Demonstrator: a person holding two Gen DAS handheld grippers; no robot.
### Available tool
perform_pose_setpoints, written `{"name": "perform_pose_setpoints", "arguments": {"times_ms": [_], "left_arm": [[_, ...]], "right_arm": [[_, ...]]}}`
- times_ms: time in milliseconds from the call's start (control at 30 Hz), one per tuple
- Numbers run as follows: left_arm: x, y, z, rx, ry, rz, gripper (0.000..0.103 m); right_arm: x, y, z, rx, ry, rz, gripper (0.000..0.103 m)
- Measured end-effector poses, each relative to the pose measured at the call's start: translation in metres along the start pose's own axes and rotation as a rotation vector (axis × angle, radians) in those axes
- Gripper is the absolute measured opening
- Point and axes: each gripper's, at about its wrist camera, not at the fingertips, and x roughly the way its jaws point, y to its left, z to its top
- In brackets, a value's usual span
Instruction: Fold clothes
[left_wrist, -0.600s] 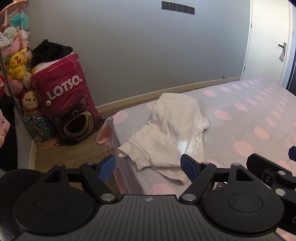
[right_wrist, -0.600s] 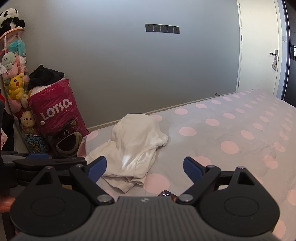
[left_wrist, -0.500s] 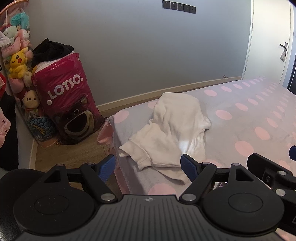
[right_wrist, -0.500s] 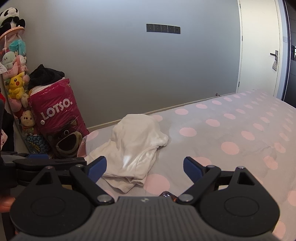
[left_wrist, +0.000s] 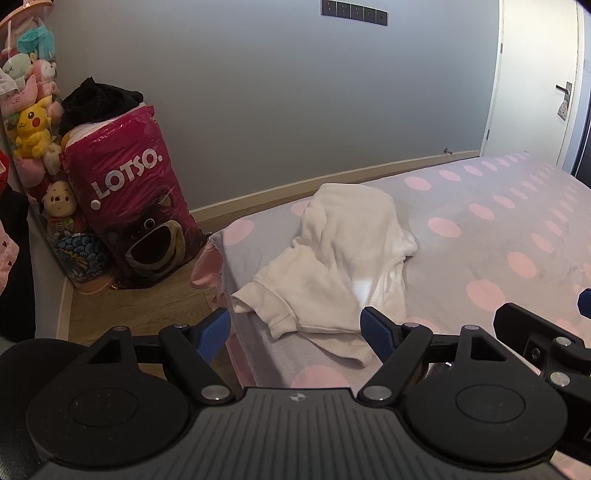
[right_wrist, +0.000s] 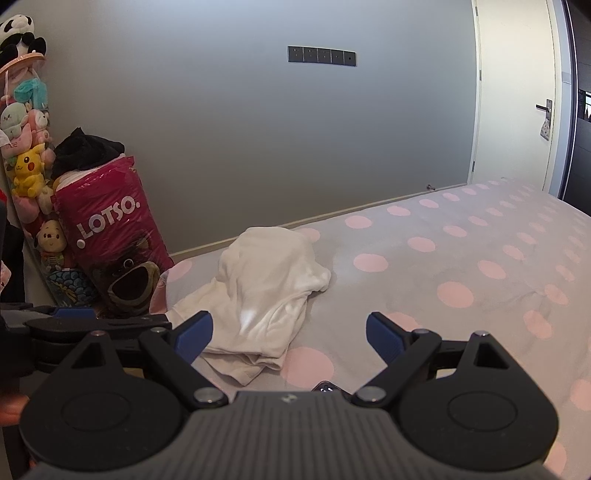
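Observation:
A cream white garment (left_wrist: 332, 266) lies crumpled and partly folded near the corner of a bed with a grey sheet with pink dots (left_wrist: 498, 229). It also shows in the right wrist view (right_wrist: 266, 288). My left gripper (left_wrist: 295, 328) is open and empty, hovering just short of the garment's near edge. My right gripper (right_wrist: 288, 332) is open and empty, to the right of the left one, also short of the garment. The left gripper shows at the left edge of the right wrist view (right_wrist: 74, 317).
A pink LOTSO bag (left_wrist: 133, 206) with dark clothes on top stands on the wood floor left of the bed. A tall holder of plush toys (left_wrist: 29, 125) stands beside it. A grey wall (left_wrist: 295, 92) and a white door (left_wrist: 535, 74) lie beyond.
Both grippers drifted very slightly; the garment has not moved and both stay open.

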Motion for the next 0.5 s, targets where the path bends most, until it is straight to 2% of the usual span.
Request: {"name": "perform_pose_setpoints", "arguments": {"times_ms": [500], "left_arm": [[-0.0015, -0.0052, 0.0009, 0.003, 0.001, 0.006, 0.077]], "right_arm": [[0.0015, -0.0016, -0.0015, 0.008, 0.000, -0.003, 0.092]]}}
